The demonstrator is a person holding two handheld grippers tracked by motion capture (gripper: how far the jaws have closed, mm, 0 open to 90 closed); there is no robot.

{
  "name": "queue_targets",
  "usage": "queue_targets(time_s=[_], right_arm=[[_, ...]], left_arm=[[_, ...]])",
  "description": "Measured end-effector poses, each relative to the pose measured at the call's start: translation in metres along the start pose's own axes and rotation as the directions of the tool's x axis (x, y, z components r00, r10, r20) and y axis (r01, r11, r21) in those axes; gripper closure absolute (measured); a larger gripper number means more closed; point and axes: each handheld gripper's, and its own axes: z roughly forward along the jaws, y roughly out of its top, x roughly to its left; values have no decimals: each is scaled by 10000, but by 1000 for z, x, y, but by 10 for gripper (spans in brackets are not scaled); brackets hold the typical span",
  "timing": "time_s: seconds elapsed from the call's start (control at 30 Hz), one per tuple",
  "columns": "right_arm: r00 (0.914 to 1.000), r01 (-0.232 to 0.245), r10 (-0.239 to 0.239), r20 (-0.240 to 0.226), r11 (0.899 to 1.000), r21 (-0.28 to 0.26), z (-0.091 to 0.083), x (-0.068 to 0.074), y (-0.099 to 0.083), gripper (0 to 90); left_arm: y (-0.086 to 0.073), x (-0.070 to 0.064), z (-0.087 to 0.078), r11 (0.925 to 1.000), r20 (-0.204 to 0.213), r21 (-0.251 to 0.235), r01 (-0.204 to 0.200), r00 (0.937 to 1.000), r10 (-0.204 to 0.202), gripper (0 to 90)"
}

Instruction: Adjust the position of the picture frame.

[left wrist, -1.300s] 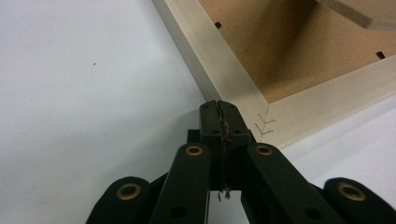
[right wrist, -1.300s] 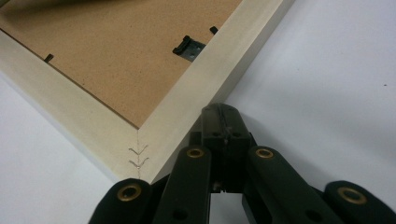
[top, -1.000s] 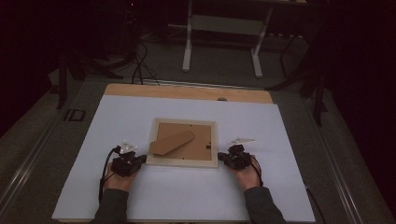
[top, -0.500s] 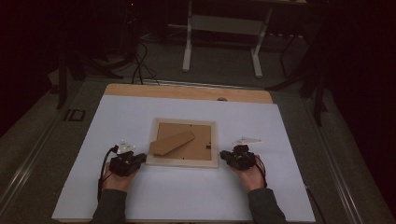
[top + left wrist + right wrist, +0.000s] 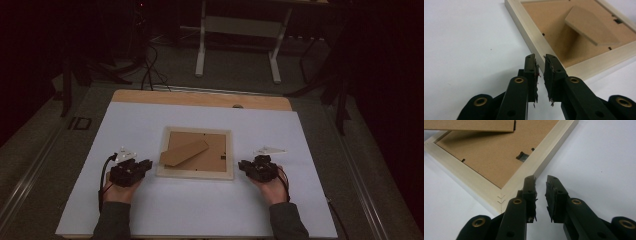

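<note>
With the pale wooden picture frame point(image 5: 195, 154) lying face down mid-table, the left gripper point(image 5: 539, 75) and right gripper point(image 5: 540, 195), fingers nearly closed and empty, should open wider before pinching its near corners

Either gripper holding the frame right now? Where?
No. The left gripper and right gripper sit beside the picture frame, jaws slightly apart with nothing between them.

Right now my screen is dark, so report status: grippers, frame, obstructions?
Left gripper and right gripper nearly shut, holding nothing. Picture frame face down between them, stand raised. Nothing in the way.
</note>
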Motion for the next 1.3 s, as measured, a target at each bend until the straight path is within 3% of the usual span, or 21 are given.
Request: queue_targets(time_s=[1.3], right_arm=[[9995, -291, 294, 66, 9990, -346, -15, -14, -1, 754]], left_arm=[[23, 3, -26, 9961, 849, -883, 25, 9964, 50, 657]])
